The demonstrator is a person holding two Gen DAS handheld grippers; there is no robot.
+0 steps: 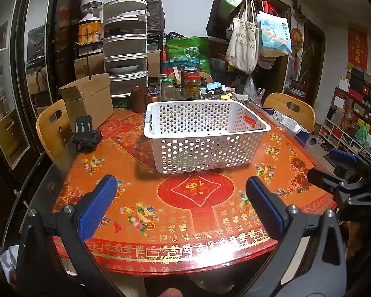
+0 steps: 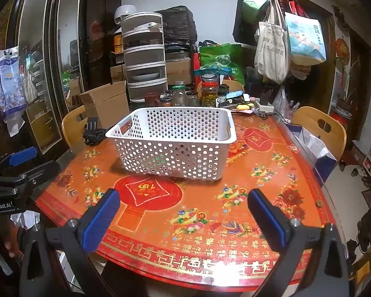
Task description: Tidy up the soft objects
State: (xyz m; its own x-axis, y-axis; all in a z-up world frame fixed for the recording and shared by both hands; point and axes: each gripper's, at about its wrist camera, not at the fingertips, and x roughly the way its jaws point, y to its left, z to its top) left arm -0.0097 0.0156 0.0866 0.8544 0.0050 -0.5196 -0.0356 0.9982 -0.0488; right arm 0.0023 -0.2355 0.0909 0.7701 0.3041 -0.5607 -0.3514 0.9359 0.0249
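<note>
Two grippers, the left gripper point(image 1: 180, 208) and the right gripper point(image 2: 183, 217), hover wide open and empty over the near edge of the tabletop point(image 1: 160, 222). Just beyond stands the white perforated basket point(image 1: 205, 136); faint colours show through its holes, but no soft object is clearly visible. Such items should be light and squashy, best pinched mid-body.
</note>
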